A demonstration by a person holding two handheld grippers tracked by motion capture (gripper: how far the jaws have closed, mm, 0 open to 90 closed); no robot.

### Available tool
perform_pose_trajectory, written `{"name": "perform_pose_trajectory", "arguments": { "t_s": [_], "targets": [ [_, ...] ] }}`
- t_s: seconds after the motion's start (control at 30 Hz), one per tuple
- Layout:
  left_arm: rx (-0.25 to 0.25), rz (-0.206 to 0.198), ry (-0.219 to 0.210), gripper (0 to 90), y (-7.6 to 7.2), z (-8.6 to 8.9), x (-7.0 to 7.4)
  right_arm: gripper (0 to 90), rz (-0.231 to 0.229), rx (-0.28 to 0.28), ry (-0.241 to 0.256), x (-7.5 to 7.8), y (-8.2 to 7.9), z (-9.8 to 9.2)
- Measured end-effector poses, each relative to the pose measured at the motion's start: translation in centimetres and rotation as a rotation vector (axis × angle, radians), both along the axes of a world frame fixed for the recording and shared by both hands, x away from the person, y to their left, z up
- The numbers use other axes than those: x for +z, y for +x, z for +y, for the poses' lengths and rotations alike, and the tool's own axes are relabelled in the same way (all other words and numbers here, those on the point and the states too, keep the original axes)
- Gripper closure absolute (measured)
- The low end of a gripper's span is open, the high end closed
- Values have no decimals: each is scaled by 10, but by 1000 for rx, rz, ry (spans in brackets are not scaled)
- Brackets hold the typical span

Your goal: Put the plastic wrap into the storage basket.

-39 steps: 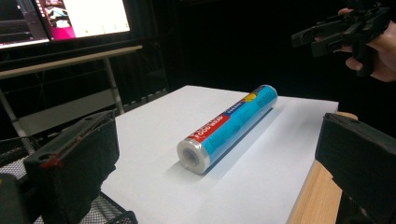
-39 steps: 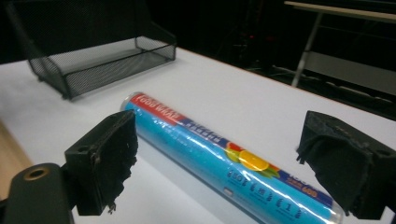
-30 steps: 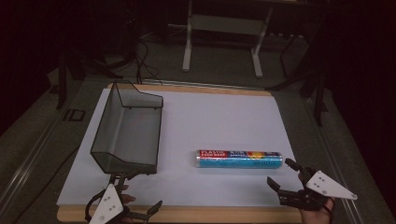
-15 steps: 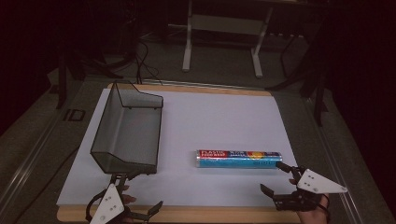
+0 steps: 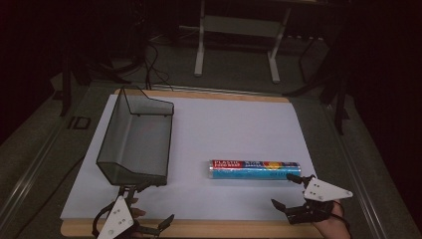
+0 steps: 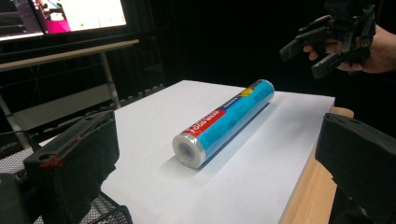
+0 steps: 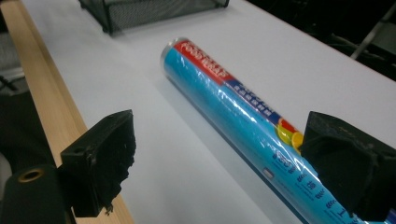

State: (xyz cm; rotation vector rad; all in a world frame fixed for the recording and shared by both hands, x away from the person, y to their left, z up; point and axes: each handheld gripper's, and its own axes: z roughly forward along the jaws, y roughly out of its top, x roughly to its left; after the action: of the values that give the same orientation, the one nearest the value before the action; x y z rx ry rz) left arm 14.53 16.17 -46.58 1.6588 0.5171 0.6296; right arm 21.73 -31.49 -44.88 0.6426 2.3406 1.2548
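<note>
right gripper (image 5: pixel 287 190) wide apart | beside food wrap roll (image 5: pixel 255 169) | untouched

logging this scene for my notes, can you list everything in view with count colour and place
food wrap roll: one, blue with a red end, lying on its side on the white sheet, right of centre
wire mesh basket: one, black, on the left part of the sheet
white sheet: one, covering the table top
table: one, light wood edge along the near side
metal stand: one, grey, on the floor beyond the table
left gripper: one, black, open, near the table's near left edge
right gripper: one, black, open, at the roll's right end
</note>
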Motion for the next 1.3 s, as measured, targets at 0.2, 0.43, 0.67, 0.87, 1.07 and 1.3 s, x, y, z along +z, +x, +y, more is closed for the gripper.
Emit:
{"name": "perform_pose_trajectory", "arguments": {
  "t_s": [0.2,0.43,0.67,0.87,1.07,1.3],
  "targets": [
    [8,8,8,5,-1,-2,-1,147,24,121,-42,-4,14,-6],
    [21,11,16,5,-1,-3,-2,177,143,178,-133,-4,34,-6],
    [33,12,23,5,-2,-2,-2,113,219,141,-193,1,51,-4],
    [42,12,24,5,-4,-1,-3,101,188,118,-328,1,63,1],
    [50,17,23,5,-6,0,-3,101,238,136,-407,2,75,9],
    [64,19,31,5,-9,0,-4,101,258,171,-467,3,93,19]
  ]
}}
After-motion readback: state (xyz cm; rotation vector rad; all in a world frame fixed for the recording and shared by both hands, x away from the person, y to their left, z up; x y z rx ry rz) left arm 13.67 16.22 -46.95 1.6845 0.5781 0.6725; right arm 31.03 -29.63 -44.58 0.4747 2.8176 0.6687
